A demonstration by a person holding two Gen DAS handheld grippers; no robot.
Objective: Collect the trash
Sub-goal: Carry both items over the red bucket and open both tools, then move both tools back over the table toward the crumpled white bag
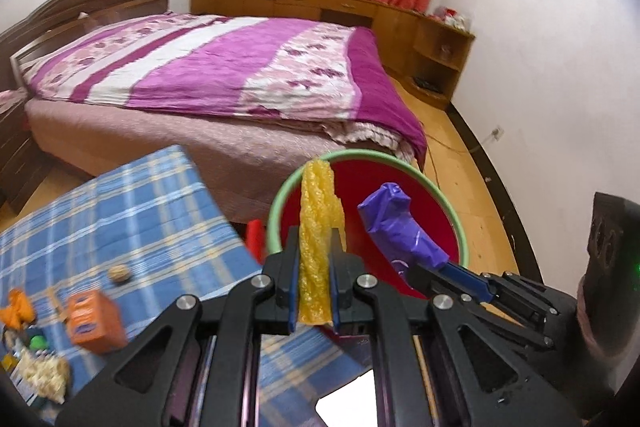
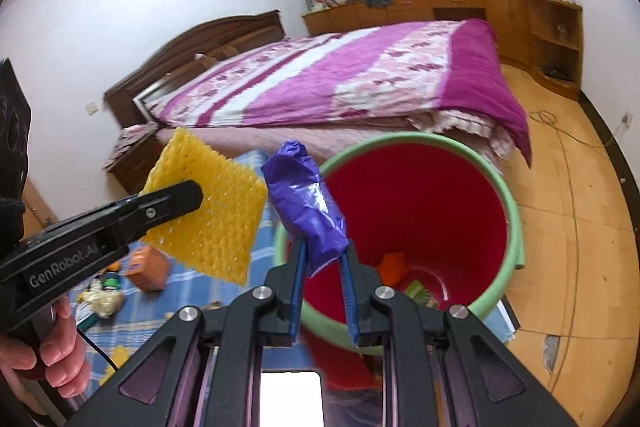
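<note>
My left gripper (image 1: 314,267) is shut on a yellow bumpy foam sheet (image 1: 318,227), held upright over the near rim of a red bucket with a green rim (image 1: 280,195). In the right wrist view the same yellow sheet (image 2: 212,215) sticks out of the left gripper (image 2: 192,195) at the left. My right gripper (image 2: 322,263) is shut on a crumpled purple plastic wrapper (image 2: 308,203), just over the bucket's (image 2: 516,227) left rim. In the left wrist view the purple wrapper (image 1: 396,223) hangs above the bucket's red inside. Some orange and green scraps (image 2: 394,265) lie at the bucket's bottom.
A blue plaid cloth (image 1: 120,219) on the left carries an orange box (image 1: 94,321), a small round brown thing (image 1: 120,273), orange scraps (image 1: 18,309) and crumpled pale paper (image 1: 44,379). A bed with a purple floral cover (image 1: 224,67) stands behind. Wooden floor (image 2: 580,227) lies to the right.
</note>
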